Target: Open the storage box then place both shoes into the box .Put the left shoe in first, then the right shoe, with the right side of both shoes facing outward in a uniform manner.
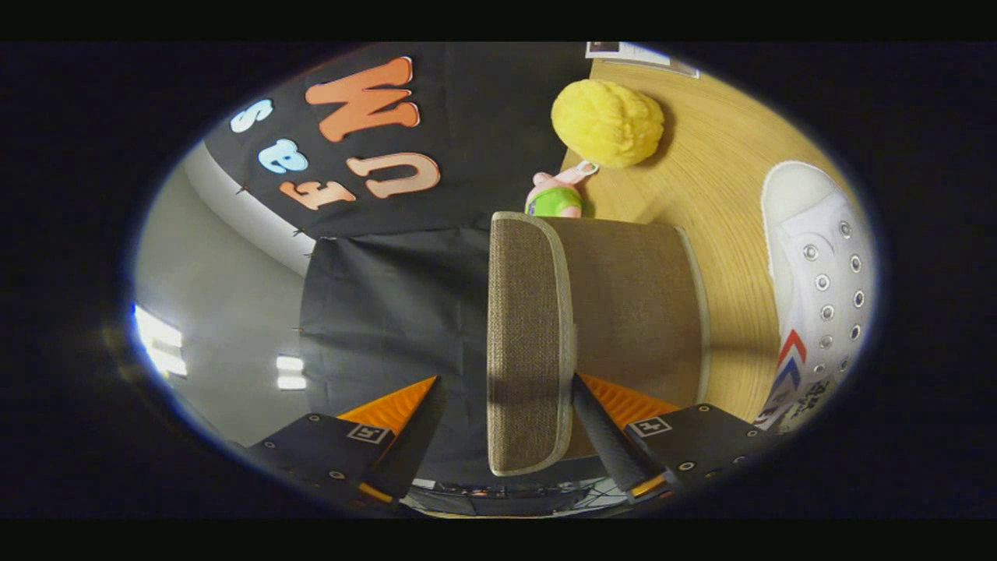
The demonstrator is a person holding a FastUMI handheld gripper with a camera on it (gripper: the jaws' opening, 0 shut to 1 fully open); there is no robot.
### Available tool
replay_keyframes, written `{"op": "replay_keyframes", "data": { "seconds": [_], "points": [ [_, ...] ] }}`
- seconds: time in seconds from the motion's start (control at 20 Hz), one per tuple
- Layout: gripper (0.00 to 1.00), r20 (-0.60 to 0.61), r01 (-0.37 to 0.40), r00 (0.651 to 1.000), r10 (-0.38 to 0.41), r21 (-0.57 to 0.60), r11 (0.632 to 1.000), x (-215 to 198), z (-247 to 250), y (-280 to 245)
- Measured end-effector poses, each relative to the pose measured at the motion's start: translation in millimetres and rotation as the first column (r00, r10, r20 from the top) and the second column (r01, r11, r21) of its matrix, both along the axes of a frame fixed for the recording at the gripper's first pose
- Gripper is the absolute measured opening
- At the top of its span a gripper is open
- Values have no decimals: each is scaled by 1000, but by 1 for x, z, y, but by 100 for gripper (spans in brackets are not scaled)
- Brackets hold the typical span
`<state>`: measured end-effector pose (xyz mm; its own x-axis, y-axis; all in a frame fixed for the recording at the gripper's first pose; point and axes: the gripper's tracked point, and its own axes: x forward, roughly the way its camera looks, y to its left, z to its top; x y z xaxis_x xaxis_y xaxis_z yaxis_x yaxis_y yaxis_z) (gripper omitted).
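Wooden tabletop, brown fabric storage box lid between spread gripper fingers, unclamped, white sneaker beyond.

Dim booth, glaring ceiling lights (perhaps overexposed), fisheye-warped edges.

Storage box: brown woven fabric, pale piping along edges, sits on wooden table. Lid: same fabric, raised, seen edge-on, standing up from box. Lid lies between gripper fingers; one finger touches lid edge, other finger well apart from it, jaws spread.

Shoe: white canvas sneaker, rubber toe cap, metal eyelets, red and blue chevron marks on side. Lies on table beside box, apart from it, toe pointing away from fingers.
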<state>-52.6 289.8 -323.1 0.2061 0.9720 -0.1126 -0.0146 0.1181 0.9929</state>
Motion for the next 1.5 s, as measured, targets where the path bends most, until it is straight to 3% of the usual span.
{"op": "replay_keyframes", "data": {
  "seconds": [0.1,0.4,0.65,1.05,1.5],
  "points": [
    [92,2,21,1000,-22,62,998,4,18,0],
    [69,70,0,998,-5,67,998,1,43,12],
    [11,132,12,991,-16,37,999,-5,68,33],
    [3,281,39,959,-27,-39,998,-17,102,93],
    [3,393,53,919,1,-125,991,-32,113,178]
  ]
}}
